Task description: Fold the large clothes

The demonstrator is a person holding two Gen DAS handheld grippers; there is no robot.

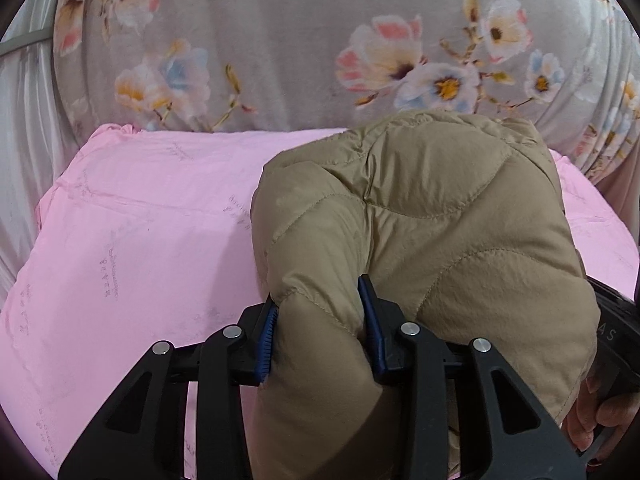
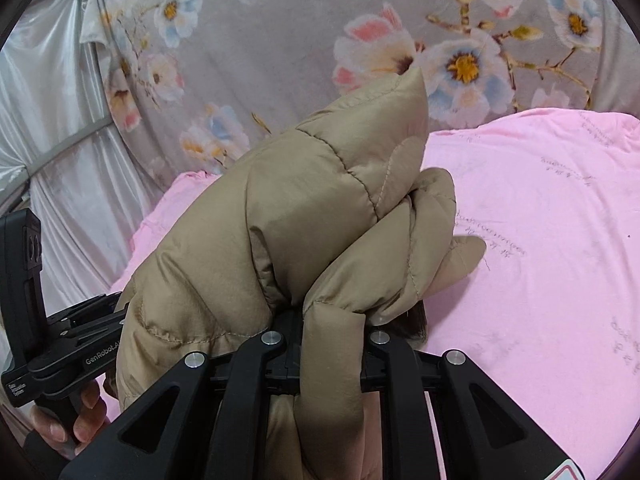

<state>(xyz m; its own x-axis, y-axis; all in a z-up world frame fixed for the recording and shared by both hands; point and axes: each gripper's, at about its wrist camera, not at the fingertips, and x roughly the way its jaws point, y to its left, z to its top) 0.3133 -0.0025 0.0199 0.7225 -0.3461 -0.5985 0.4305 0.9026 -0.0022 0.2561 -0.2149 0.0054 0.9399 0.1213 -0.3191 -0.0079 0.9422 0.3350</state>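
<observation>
Black linkage arms of the left gripper [image 1: 320, 328] stood closest, its blue-padded fingers [image 1: 370, 320] clamped on a thick fold of the tan quilted jacket [image 1: 432, 216]. The right gripper [image 2: 332, 344] likewise pinched a roll of the same jacket [image 2: 280, 224], though the fabric covered its fingertips. The jacket was held bunched and raised between the two tools above the pink sheet [image 1: 140, 232], which carried faint printed script too small to read. The left gripper's body, seen from the right wrist, bore the legible marking "GenRobot.A", partly hidden by cloth. A floral grey drape [image 1: 280, 40] hung behind, with a white curtain [image 2: 52, 120] beside it.
</observation>
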